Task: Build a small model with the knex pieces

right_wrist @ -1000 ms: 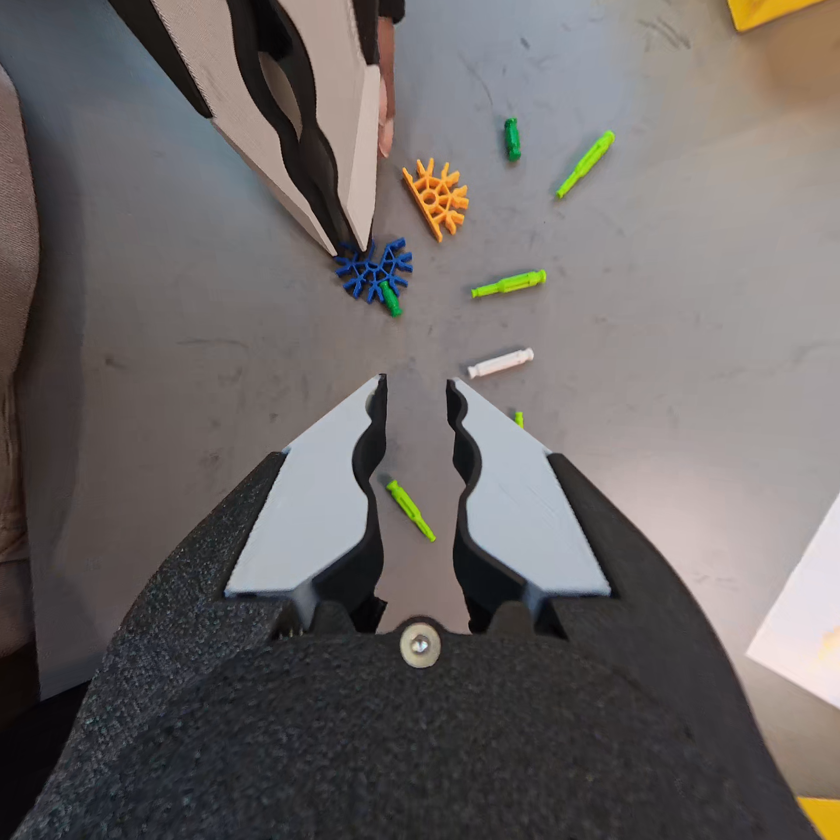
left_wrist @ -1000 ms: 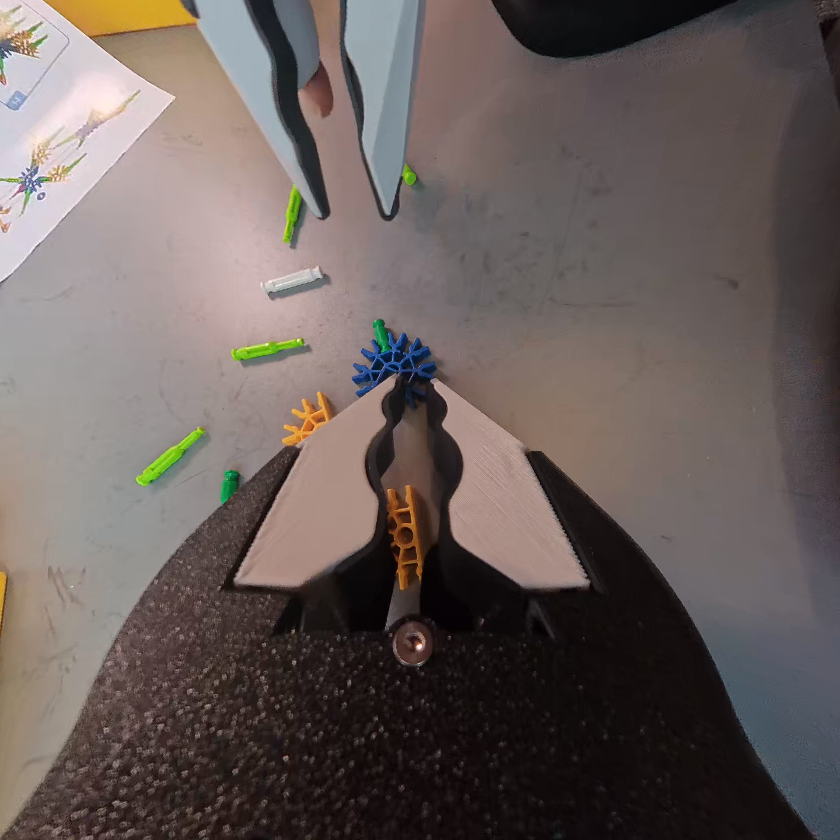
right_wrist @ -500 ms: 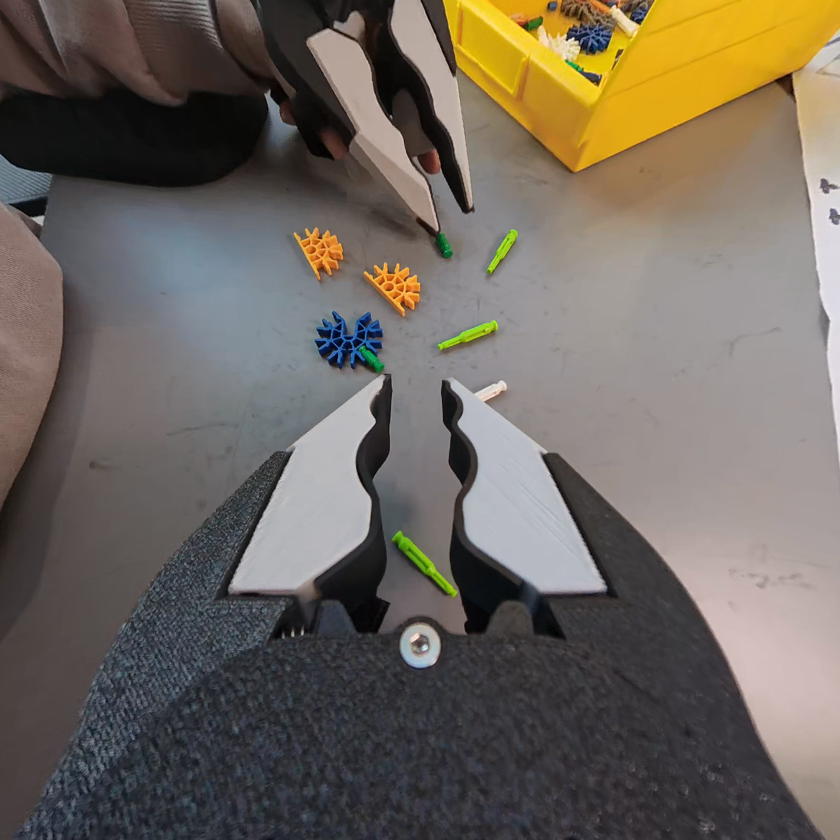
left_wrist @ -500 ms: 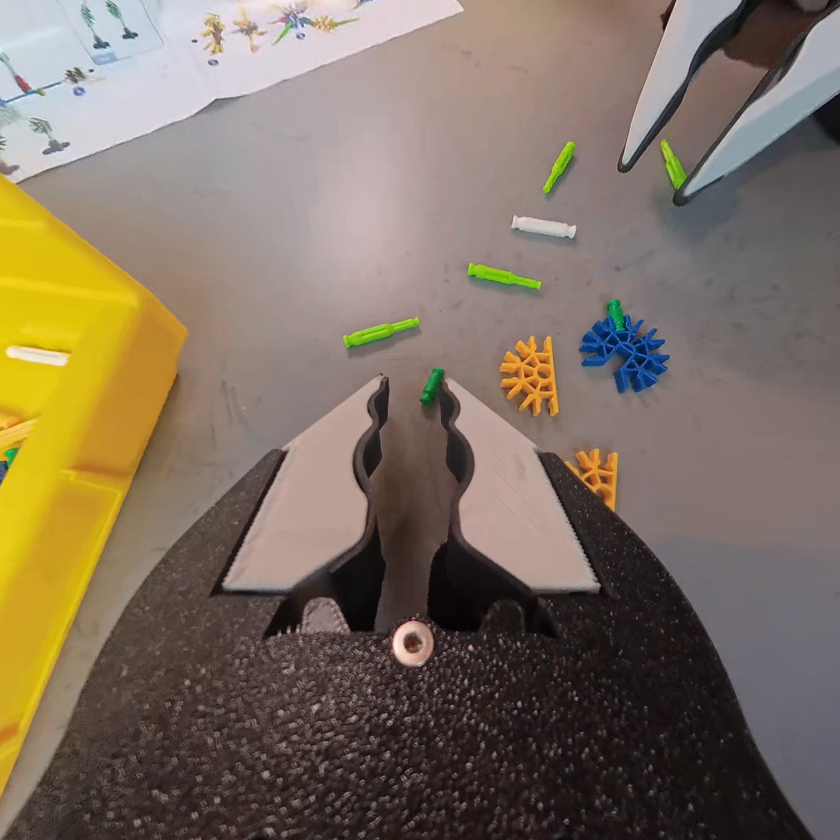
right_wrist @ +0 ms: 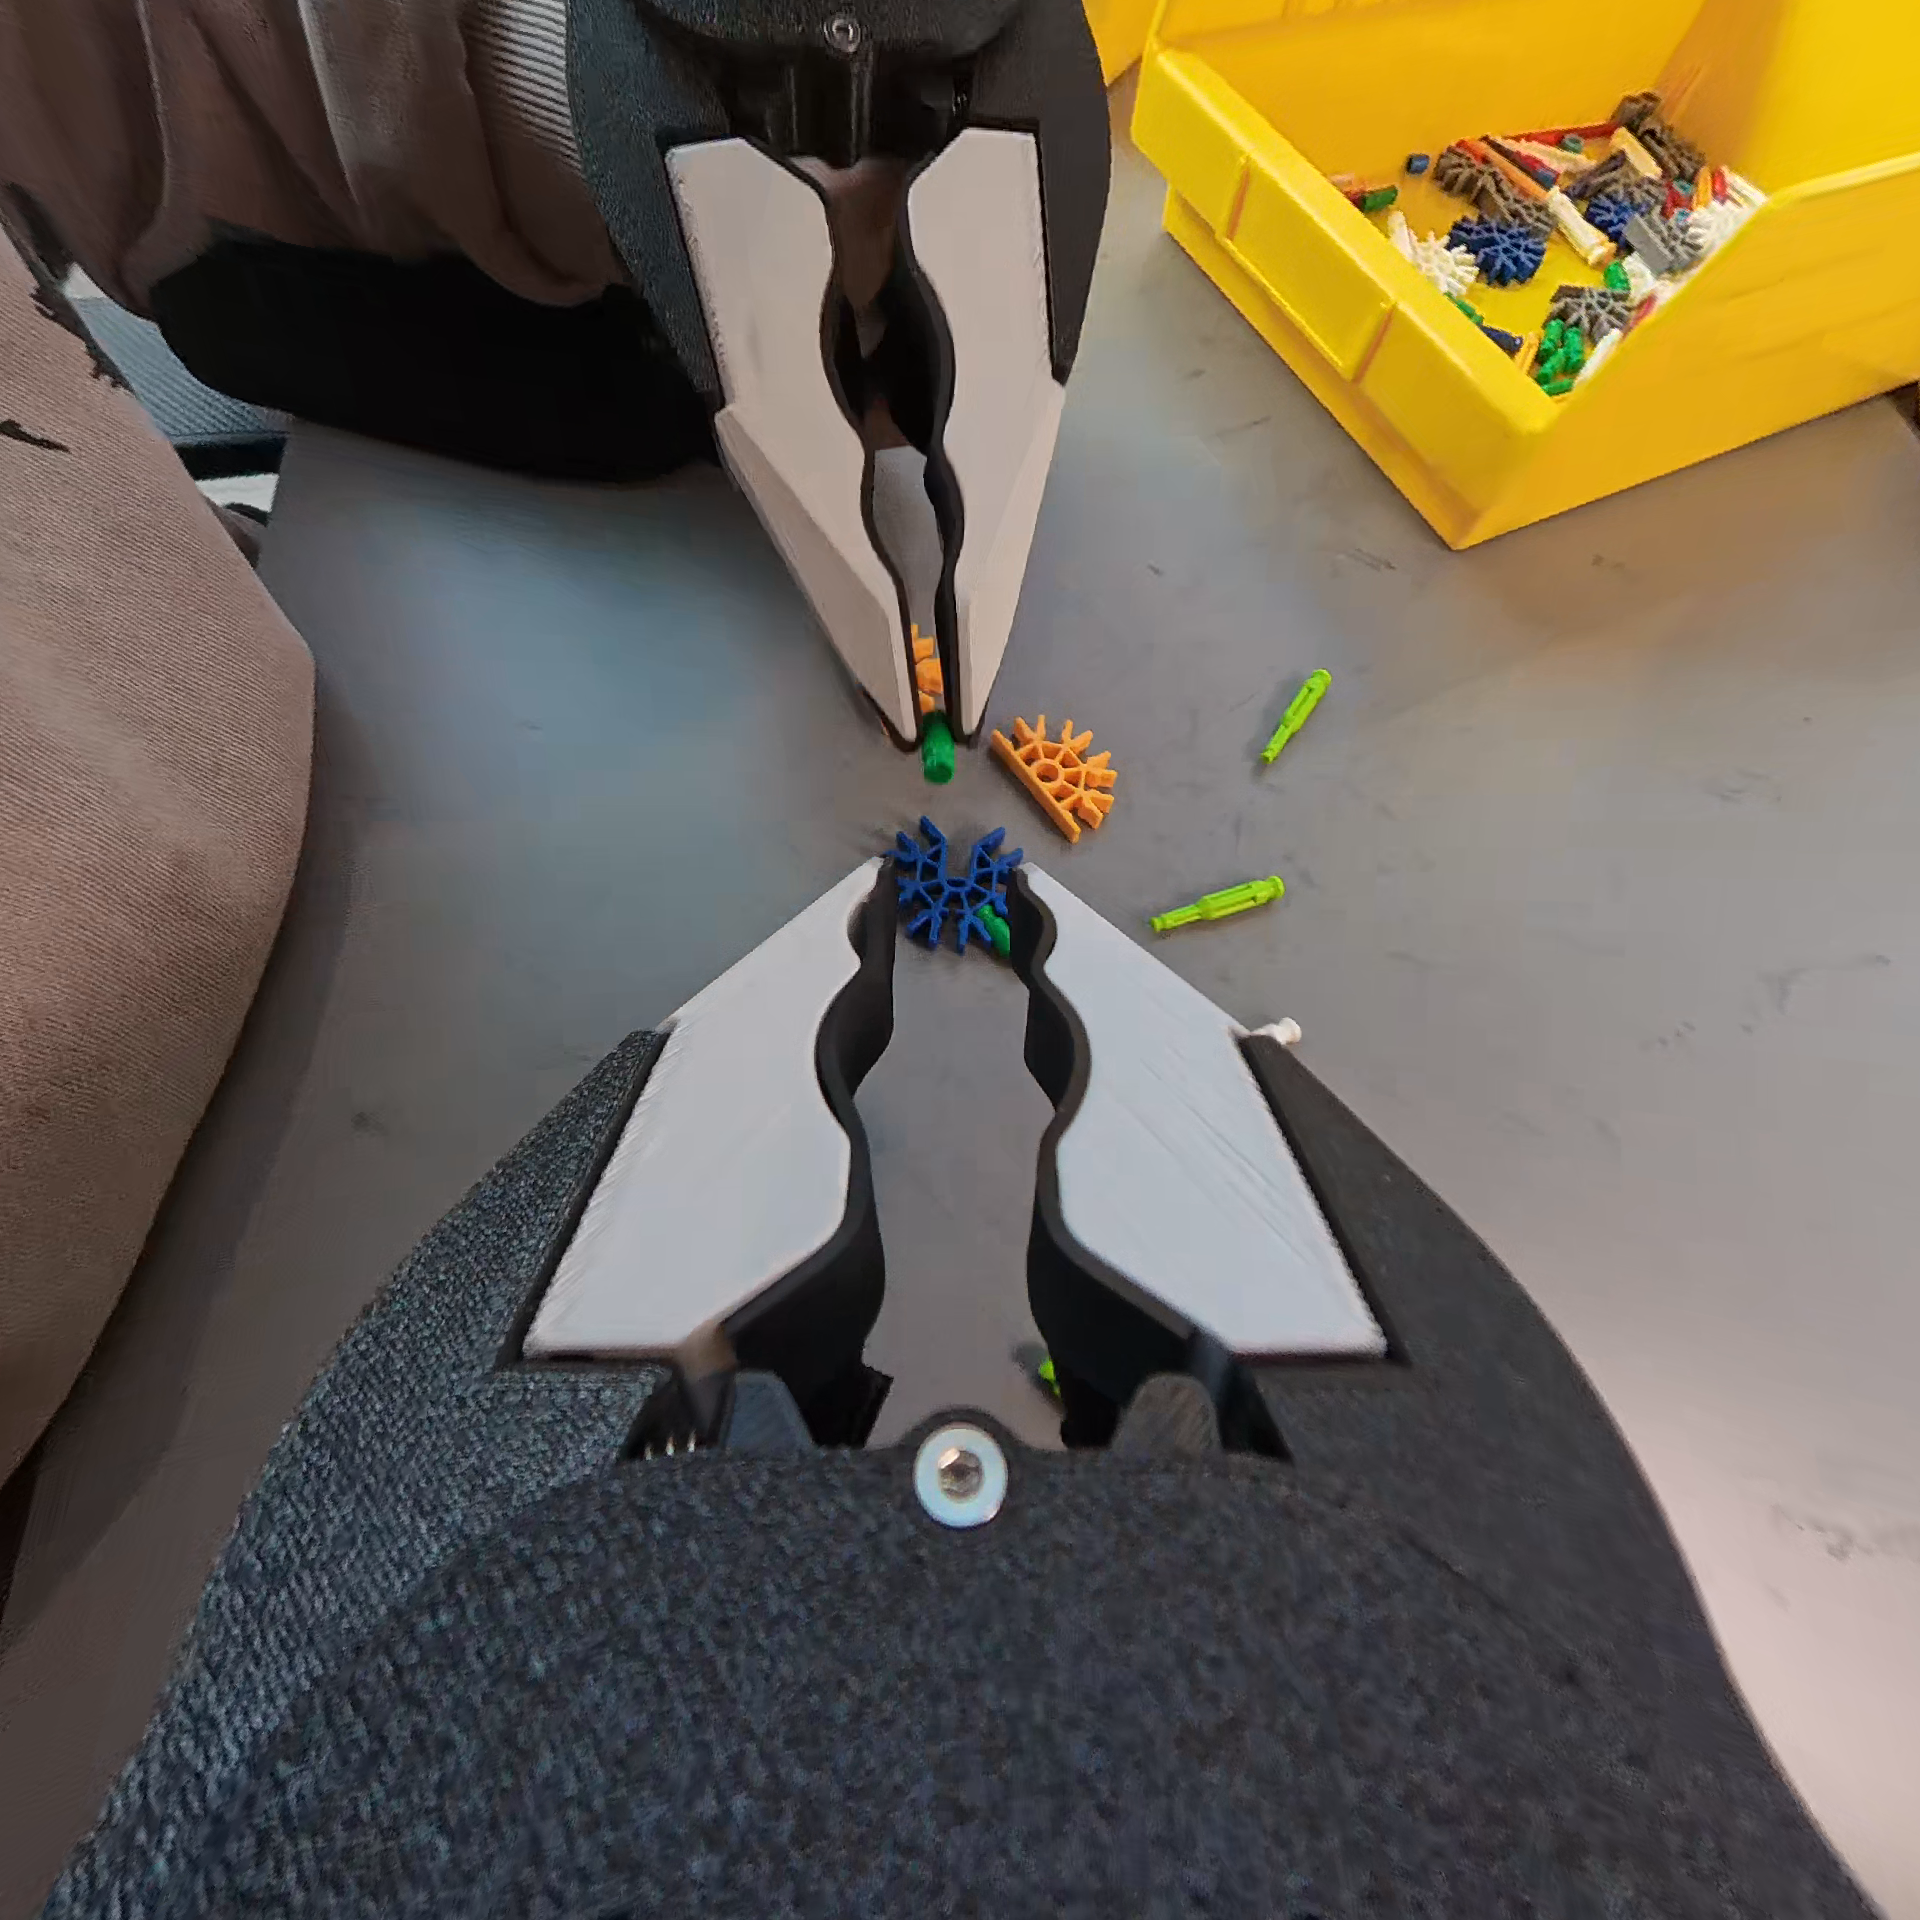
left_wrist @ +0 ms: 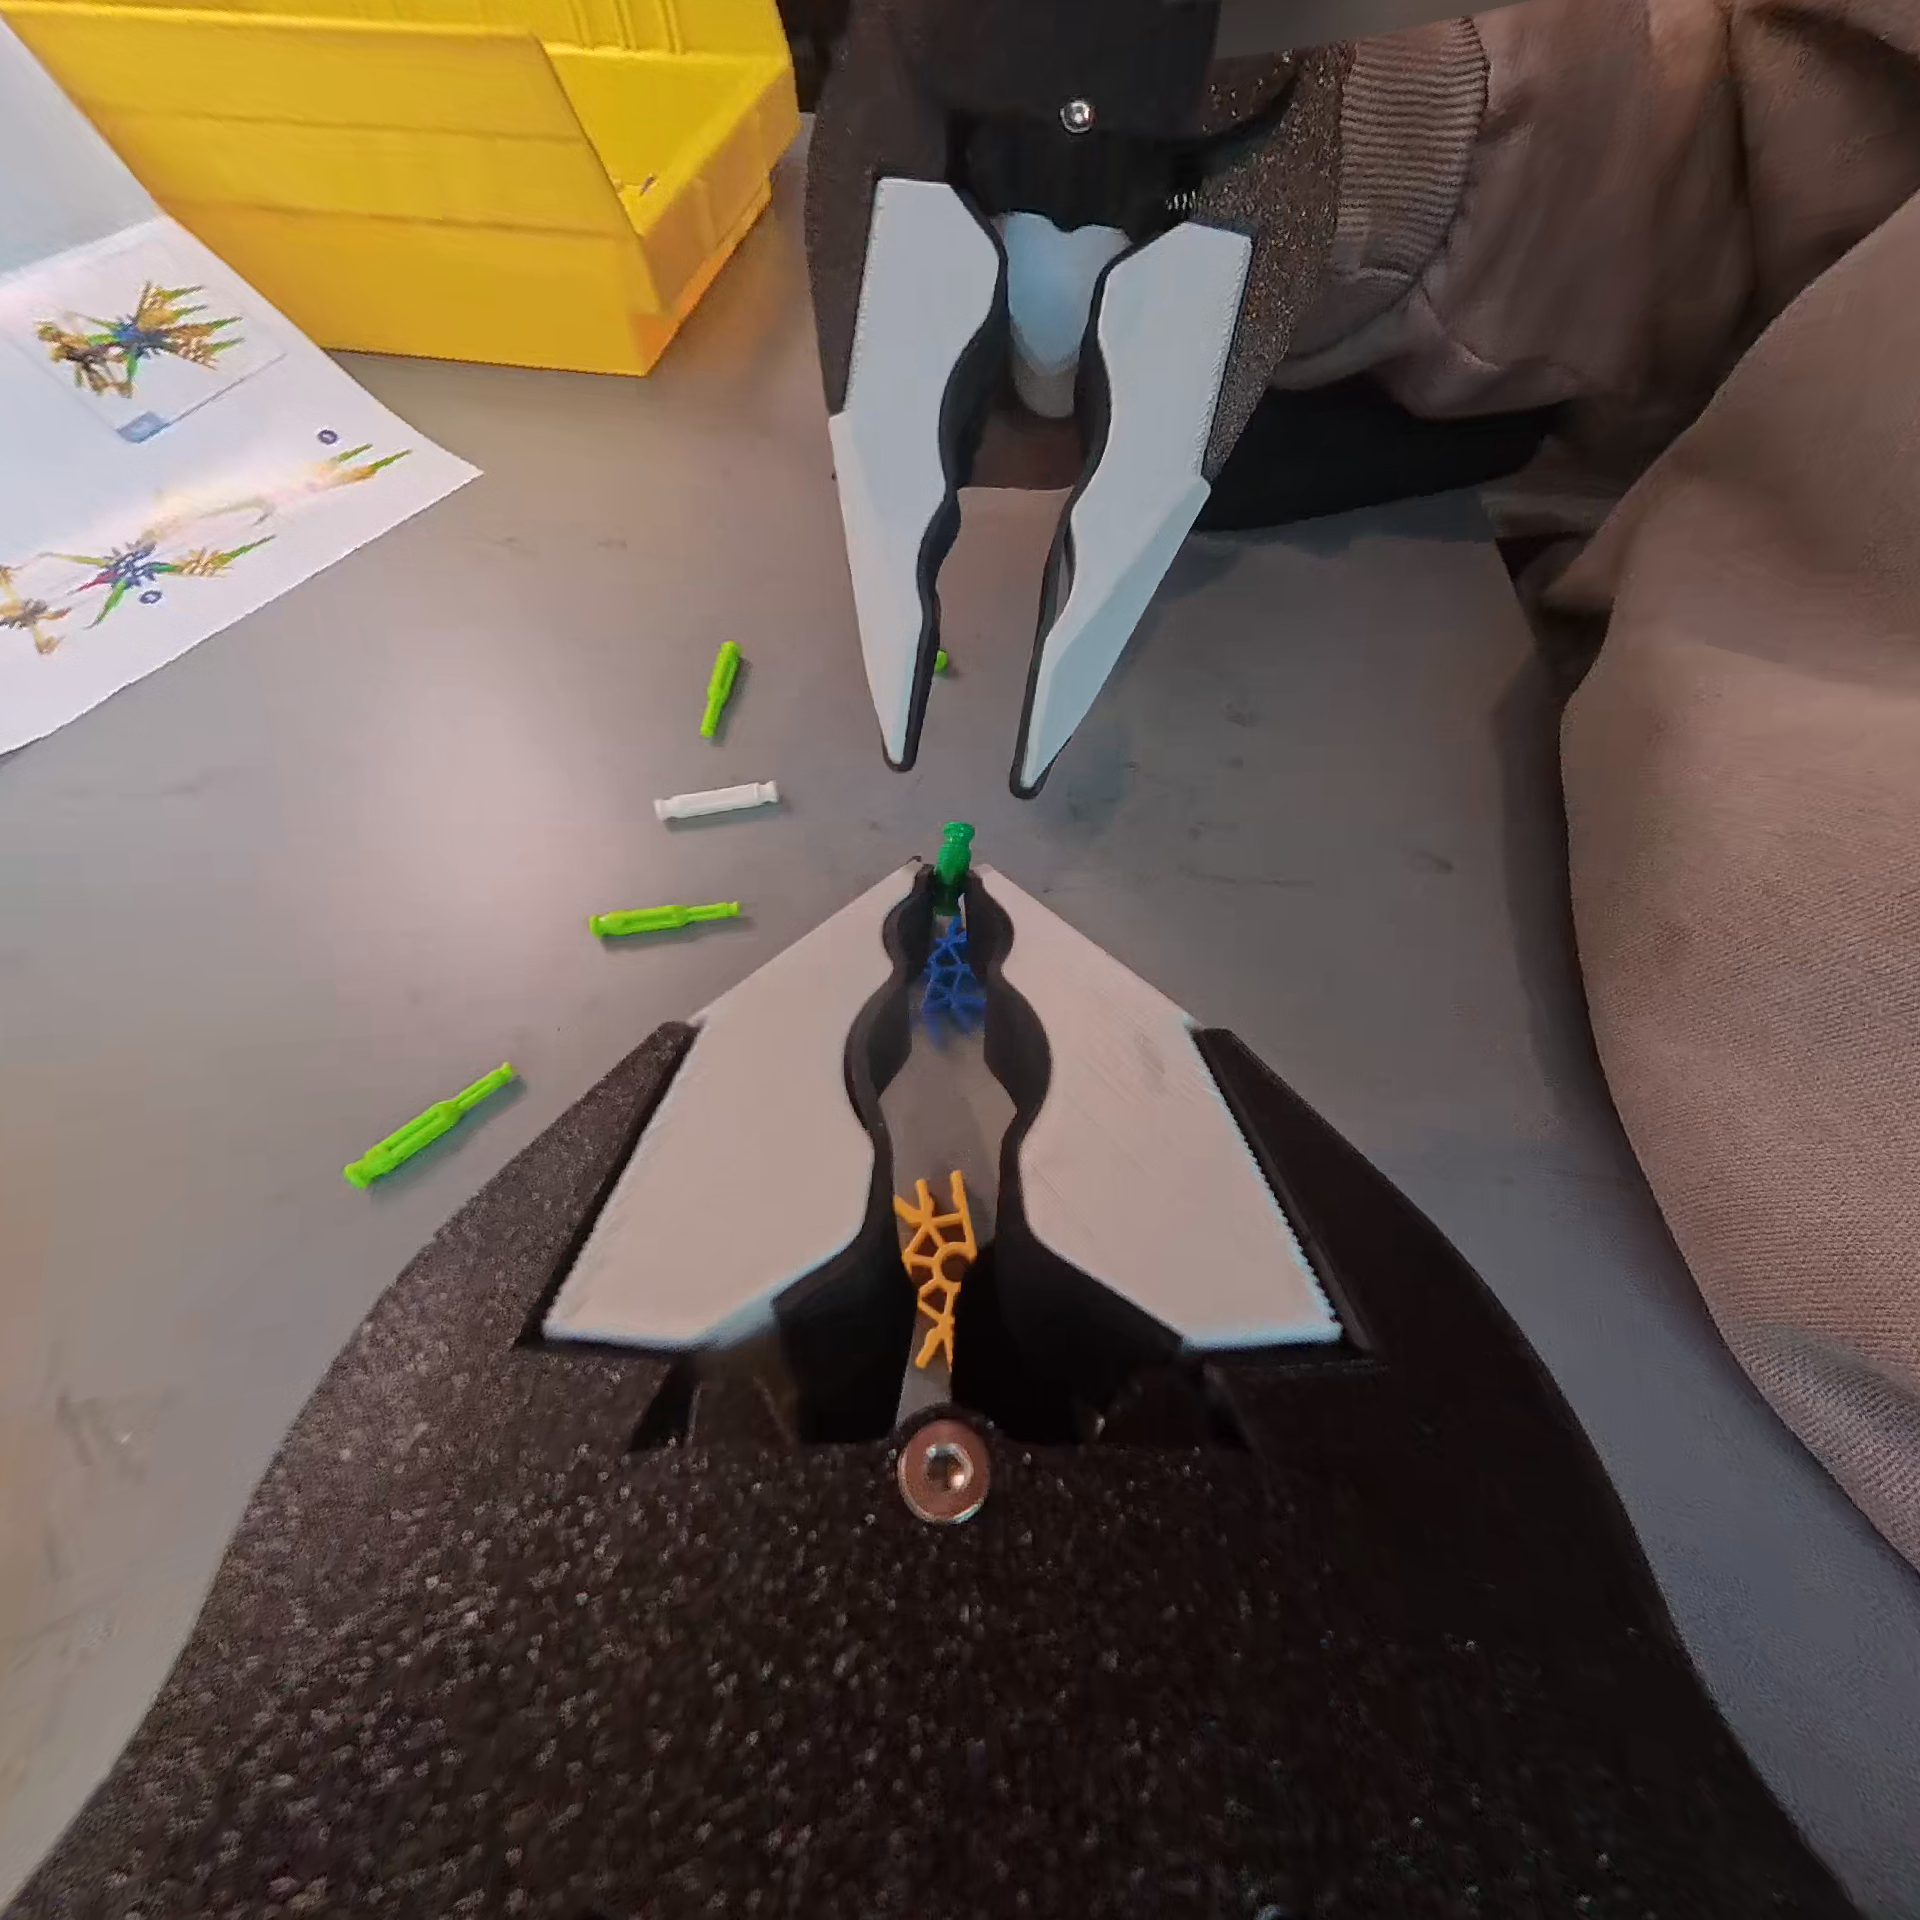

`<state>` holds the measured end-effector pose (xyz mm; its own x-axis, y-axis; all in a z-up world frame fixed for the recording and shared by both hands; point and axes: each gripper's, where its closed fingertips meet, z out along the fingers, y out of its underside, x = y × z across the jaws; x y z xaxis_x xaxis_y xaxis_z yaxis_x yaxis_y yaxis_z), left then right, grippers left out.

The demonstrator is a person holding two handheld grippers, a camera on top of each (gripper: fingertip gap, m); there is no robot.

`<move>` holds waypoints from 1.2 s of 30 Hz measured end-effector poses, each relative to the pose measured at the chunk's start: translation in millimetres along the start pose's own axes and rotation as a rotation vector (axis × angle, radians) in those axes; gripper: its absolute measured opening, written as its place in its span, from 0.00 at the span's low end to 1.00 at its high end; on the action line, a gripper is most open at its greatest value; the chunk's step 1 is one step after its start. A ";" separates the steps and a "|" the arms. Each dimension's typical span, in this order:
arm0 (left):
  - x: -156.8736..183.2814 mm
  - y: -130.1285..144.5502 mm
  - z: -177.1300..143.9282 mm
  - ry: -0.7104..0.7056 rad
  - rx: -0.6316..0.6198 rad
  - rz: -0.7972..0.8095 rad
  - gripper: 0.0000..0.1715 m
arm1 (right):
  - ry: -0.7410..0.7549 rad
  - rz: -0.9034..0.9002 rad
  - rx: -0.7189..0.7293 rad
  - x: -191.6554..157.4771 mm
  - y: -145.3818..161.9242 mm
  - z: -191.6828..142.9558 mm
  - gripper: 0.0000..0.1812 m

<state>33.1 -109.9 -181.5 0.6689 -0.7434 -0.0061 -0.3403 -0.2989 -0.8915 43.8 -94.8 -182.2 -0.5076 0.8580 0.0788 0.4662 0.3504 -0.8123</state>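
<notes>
Left tongs (left_wrist: 948, 883) pinch ribbed green peg (left_wrist: 953, 847); right tongs (right_wrist: 954, 883) agape.

The left gripper (left_wrist: 948, 883) is held low and pointed forward, its jaws drawn almost together, and a green peg (left_wrist: 954, 857) is pinched at the very tips. The right gripper (right_wrist: 954, 883) is held opposite, tip to tip with the left and just apart from it. Its fingers (right_wrist: 748, 1122) are spread, with a clear gap kept between the tips. Both are angled down toward the table. A brown sleeve (left_wrist: 1455, 208) is seen behind the right gripper.
</notes>
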 end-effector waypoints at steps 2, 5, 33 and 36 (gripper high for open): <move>8.3 0.3 5.1 0.022 -0.006 0.020 0.03 | -0.010 -0.018 -0.003 -7.1 -2.9 5.1 0.10; 12.8 -0.7 8.0 0.032 -0.006 0.036 0.03 | -0.033 -0.023 -0.004 -13.2 -3.4 10.7 0.06; 20.9 4.2 11.1 0.082 -0.019 0.017 0.03 | -0.126 -0.015 0.074 -23.8 -0.5 10.2 0.04; 22.1 4.1 12.0 0.094 -0.019 0.011 0.03 | -0.138 -0.011 0.087 -24.8 -1.5 8.6 0.04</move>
<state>54.4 -120.4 -190.7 0.6005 -0.7991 0.0275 -0.3603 -0.3011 -0.8829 49.5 -119.8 -187.9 -0.6100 0.7923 0.0129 0.3986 0.3209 -0.8592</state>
